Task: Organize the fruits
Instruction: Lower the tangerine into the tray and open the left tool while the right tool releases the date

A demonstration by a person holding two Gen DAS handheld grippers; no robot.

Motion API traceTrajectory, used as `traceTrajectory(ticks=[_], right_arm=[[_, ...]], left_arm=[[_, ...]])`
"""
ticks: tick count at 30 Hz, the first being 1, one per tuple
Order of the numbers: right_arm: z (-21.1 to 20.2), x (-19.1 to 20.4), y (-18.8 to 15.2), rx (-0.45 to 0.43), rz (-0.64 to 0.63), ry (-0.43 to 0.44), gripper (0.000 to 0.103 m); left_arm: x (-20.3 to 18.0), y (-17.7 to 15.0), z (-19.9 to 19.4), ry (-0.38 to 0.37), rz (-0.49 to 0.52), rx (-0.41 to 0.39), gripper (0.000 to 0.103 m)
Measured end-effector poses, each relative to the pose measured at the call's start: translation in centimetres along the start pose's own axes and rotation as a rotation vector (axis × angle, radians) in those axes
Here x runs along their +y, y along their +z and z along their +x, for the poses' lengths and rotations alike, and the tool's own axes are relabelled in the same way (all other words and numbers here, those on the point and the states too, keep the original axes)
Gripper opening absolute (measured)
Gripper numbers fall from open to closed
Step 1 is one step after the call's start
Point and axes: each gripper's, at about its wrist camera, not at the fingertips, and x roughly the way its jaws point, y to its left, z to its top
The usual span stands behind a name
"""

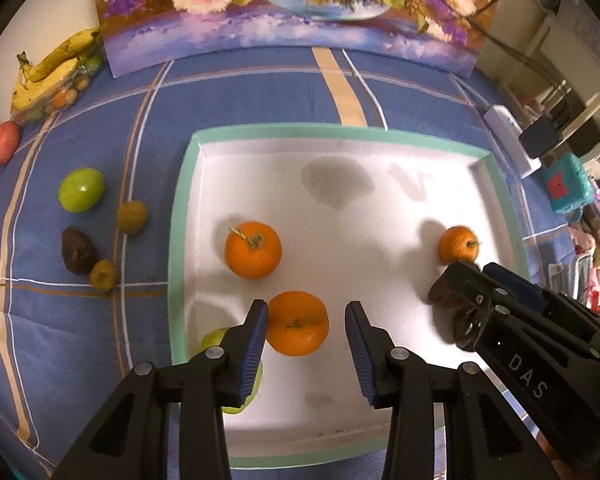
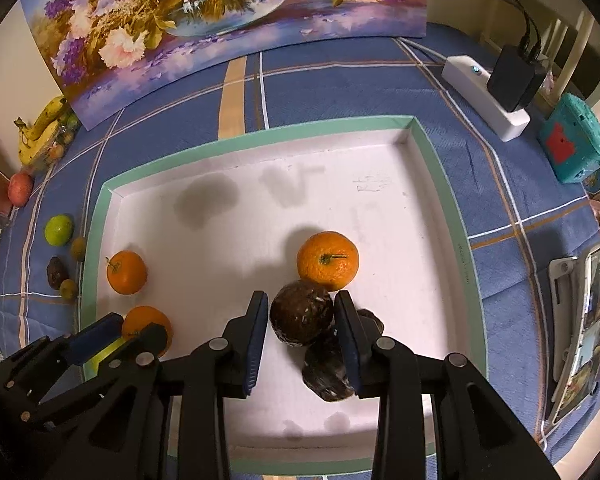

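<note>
The right gripper (image 2: pixel 301 320) clamps a dark round fruit (image 2: pixel 301 312) above the white tray (image 2: pixel 428 152), just in front of one orange (image 2: pixel 327 260); another dark fruit (image 2: pixel 327 368) lies under its right finger. The left gripper (image 1: pixel 306 332) stands open near the tray's front left corner, an orange (image 1: pixel 297 322) loose between its fingers. A third orange (image 1: pixel 253 249) sits behind it. A green apple (image 1: pixel 81 190) lies left of the tray on the blue cloth (image 1: pixel 260 96).

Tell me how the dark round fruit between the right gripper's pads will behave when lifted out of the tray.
The dark round fruit looks wrinkled and matte, so it probably grips well. Being nearly spherical, it may roll once set down on the tray. It sits against another dark fruit, which lifting might nudge.
</note>
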Motion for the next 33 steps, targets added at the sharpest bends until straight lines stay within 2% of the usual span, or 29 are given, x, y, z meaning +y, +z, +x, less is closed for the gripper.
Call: traceTrajectory(ticks=[11,25,26,27,31,33], right_arm=[[-3.0,0.4,0.2,-0.072,-0.020,0.000,0.035],[-3.5,1.5,0.1,-0.082,-0.054,0.001,0.035],[-3.5,1.5,0.1,-0.081,-0.055,0.001,0.035],[-3.5,1.6,0.0,-0.081,-0.055,0.001,0.035],[-3.4,1.6,0.0,-0.081,-0.055,0.001,0.036],[-3.2,1.8,-0.1,-0.079,-0.052,-0.003,0.049]], left_arm=[[3.0,0.9,-2.4,-0.006,-0.090,-0.054,0.043],[6.7,1.0,-3.3,0.040,-0.173,-0.079,0.044],[6.9,1.0,-3.3,0.050,-0.180,-0.080,0.053],[7.2,1.0,-3.3,0.061,-0.186,-0.081,0.067],[8.2,0.9,-3.2,0.120,-0.214,-0.073,0.082],[8.9,0.8,-3.0,0.153,-0.230,-0.069,0.090]])
